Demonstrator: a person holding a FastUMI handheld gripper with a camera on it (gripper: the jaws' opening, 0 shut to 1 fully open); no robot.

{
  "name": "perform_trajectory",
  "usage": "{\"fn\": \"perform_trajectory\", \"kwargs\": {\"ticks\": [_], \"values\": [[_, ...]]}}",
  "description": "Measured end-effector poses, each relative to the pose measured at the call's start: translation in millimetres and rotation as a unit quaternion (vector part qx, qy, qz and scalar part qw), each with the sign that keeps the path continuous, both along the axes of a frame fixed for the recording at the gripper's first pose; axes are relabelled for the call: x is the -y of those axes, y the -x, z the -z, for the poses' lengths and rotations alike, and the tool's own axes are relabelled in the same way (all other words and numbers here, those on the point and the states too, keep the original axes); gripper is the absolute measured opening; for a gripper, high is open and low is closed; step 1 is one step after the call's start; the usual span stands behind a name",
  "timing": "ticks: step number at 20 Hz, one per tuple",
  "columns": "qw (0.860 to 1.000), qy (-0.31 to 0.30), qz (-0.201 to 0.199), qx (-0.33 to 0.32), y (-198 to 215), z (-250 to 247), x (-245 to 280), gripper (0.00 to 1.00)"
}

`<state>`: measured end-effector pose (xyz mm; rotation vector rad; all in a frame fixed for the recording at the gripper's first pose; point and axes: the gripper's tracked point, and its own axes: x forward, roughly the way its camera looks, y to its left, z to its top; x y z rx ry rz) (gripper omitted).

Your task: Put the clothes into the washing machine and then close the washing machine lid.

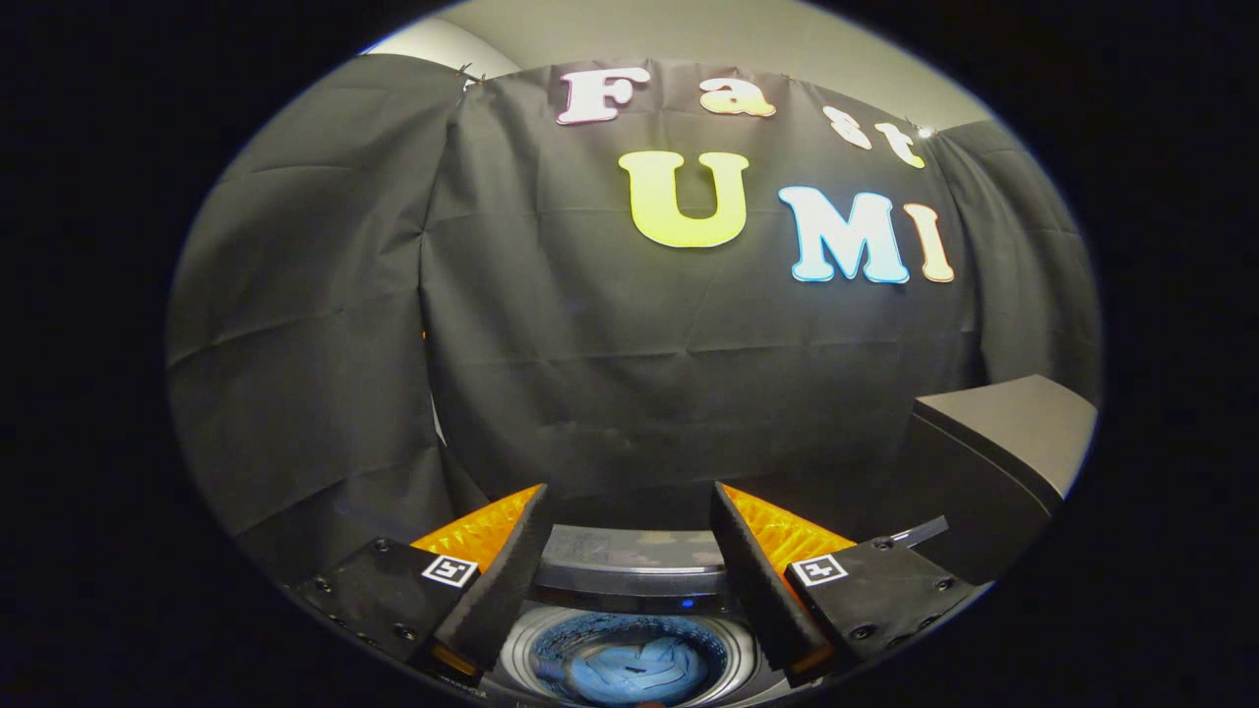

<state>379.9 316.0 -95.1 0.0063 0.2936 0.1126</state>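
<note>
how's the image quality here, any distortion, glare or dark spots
Gripper view: strong fisheye bending, so the booth wall bulges and its edges curve; lighting is dim and even, without harsh glare; the open gripper looks sharp; the washing machine drum below the fingers is lit bluish, with blue clothes inside slightly soft.

I'm in a staged recording booth, not a real laundry room: black cloth wall [629,393] draped all round, pale ceiling [689,29] above. A top-loading washing machine [629,580] sits below, lid [1003,433] raised, blue clothes [629,669] in the drum.
</note>
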Motion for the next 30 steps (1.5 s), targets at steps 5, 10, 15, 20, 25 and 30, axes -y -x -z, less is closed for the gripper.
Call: {"fn": "perform_trajectory", "kwargs": {"ticks": [5, 10, 15, 20, 25, 30], "values": [[0.998, -0.002, -0.026, -0.049, 43.7, 47.6, -4.7, 0.99], [0.998, 0.016, -0.035, -0.046, 66.9, 56.1, 2.7, 0.99], [0.999, -0.002, -0.032, -0.032, 81.4, 32.5, 18.7, 0.99], [0.999, -0.006, -0.032, -0.016, 105.0, -1.4, 58.3, 0.99], [1.0, 0.003, -0.029, 0.008, 138.0, -43.6, 102.1, 0.99], [0.999, -0.004, -0.012, 0.031, 170.6, -78.7, 145.4, 0.99]]}}
